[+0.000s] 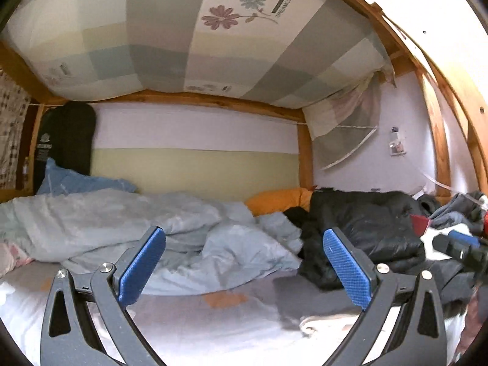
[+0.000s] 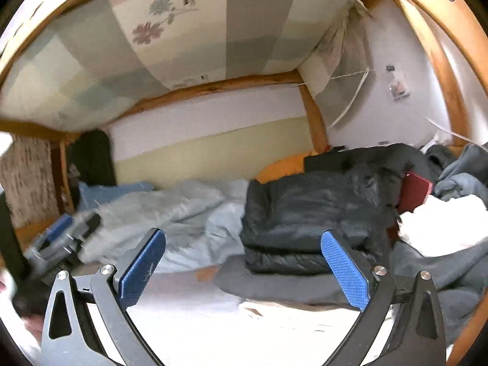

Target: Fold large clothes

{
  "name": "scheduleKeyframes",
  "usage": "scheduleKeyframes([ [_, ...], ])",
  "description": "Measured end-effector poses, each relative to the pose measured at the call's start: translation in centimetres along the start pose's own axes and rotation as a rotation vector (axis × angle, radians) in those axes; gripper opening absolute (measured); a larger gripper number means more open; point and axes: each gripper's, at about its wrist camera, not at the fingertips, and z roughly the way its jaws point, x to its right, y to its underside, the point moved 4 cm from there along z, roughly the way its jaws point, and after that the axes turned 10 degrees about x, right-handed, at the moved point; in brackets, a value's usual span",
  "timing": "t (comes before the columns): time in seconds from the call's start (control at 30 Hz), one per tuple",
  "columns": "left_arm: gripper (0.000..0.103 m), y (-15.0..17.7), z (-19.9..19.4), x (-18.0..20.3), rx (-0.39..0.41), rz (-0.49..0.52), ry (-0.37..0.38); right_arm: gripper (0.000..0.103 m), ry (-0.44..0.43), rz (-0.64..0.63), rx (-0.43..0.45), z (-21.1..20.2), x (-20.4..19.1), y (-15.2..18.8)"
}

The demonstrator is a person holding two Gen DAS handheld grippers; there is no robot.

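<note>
Left of my right fingers, my left gripper (image 2: pixel 65 238) is a blur; beyond my right pad (image 2: pixel 344 271), the black jacket (image 2: pixel 305 210) hides its own folds

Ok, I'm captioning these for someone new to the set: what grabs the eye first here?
The black puffer jacket, folded into a bulky stack on the right of the bed, beside the rumpled light blue duvet heaped along the back. Overhead, the checked mattress cover with flower prints fills the top, framed by the wooden bunk frame. Both pairs of blue jaws stand open and empty in front.
</note>
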Motion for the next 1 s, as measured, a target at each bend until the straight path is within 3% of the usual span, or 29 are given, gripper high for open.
scheduleKeyframes([
  [0.03, 0.103, 0.9, -0.5, -0.2, 0.022, 0.027, -0.014, 0.103, -0.038, -0.009, -0.01, 0.3, 0.0, 1.9],
  [0.1, 0.103, 2.9, -0.9, -0.9, 0.011, 0.046, -0.047, 0.103, 0.055, -0.049, -0.068, 1.3, 0.7, 6.1],
  [0.2, 0.103, 6.1, -0.6, -2.3, -0.056, -0.006, -0.063, 0.103, 0.058, -0.09, -0.075, 2.0, 0.5, 9.8],
  [0.3, 0.103, 8.2, -0.1, -3.2, -0.074, -0.011, -0.092, 0.103, 0.06, -0.133, -0.159, 3.7, 0.3, 13.1],
  [0.33, 0.103, 8.9, 0.1, -3.3, -0.08, -0.014, -0.09, 0.103, 0.099, -0.145, -0.165, 3.9, 0.4, 14.0],
  [0.47, 0.103, 11.7, 1.0, -2.9, -0.115, 0.009, -0.065, 0.103, 0.175, -0.128, -0.127, 4.0, 1.0, 14.5],
  [0.53, 0.103, 13.5, 1.8, -3.1, -0.167, -0.029, -0.041, 0.103, 0.231, -0.14, -0.118, 4.2, 1.3, 15.0],
  [0.6, 0.103, 14.7, 2.3, -3.3, -0.184, -0.026, -0.06, 0.103, 0.264, -0.143, -0.136, 4.9, 1.6, 15.5],
  [0.77, 0.103, 16.9, 2.9, -3.0, -0.223, -0.011, -0.065, 0.103, 0.258, -0.107, -0.184, 6.5, 2.4, 16.7],
  [1.0, 0.103, 17.4, 3.2, -1.7, -0.238, 0.058, -0.069, 0.103, 0.259, -0.126, -0.219, 7.3, 2.4, 17.4],
])
